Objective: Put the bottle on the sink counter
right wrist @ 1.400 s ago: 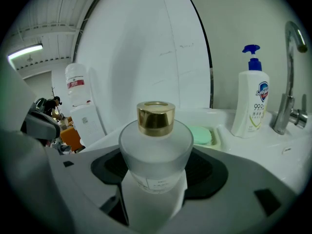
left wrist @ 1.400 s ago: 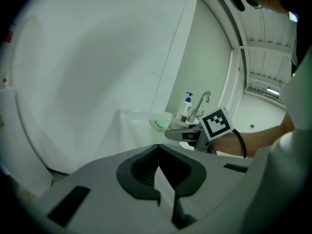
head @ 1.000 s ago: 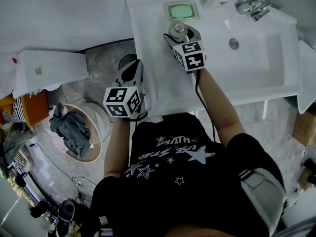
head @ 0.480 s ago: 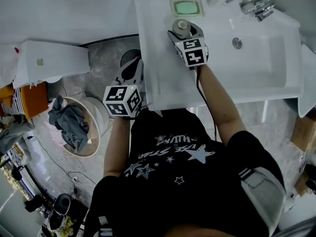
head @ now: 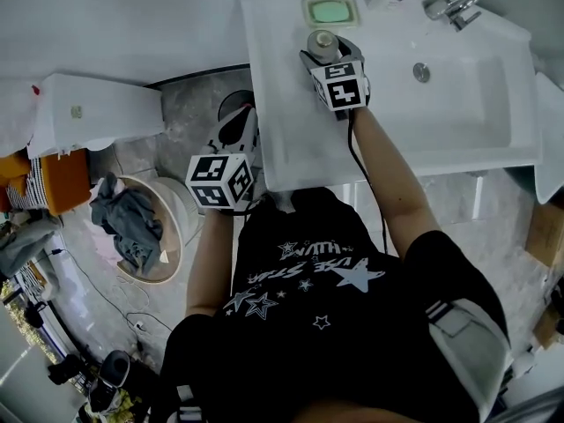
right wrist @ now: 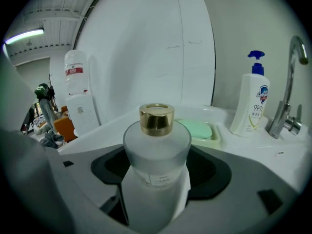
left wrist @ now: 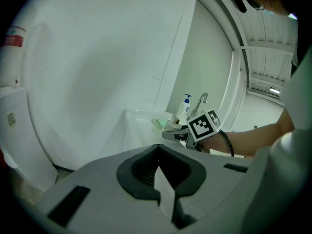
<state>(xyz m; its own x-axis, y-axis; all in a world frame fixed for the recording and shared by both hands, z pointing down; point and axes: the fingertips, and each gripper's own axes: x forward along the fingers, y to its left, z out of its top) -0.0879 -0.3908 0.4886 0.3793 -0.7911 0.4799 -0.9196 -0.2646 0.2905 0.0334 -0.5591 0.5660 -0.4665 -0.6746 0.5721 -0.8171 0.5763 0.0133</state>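
Hardly anything has shifted in the last second: the right gripper (head: pixel 328 53) has crept a little nearer the soap dish (head: pixel 330 11), and the left gripper (left wrist: pixel 160 186) hangs where it was. The right gripper is pinching the bottle (right wrist: pixel 156 152), a frosted round one with a gold cap (right wrist: pixel 157 118), held upright with a jaw pressed to each side of its body. From overhead the bottle sits over the white surface (head: pixel 273 86) left of the basin (head: pixel 458 95), just short of the soap dish, which holds a green bar. Its base is hidden by the jaws, so I cannot tell whether it rests on the surface or hangs just above it. Beyond the dish stand a pump bottle (right wrist: pixel 251 101) with a blue top and, to its right, the tap (right wrist: pixel 288 77). The left gripper is off the surface's left edge, over the floor, its jaws pressed together with nothing between them. Down on the floor to the left sits a round basket (head: pixel 172 236) with grey clothes in it.
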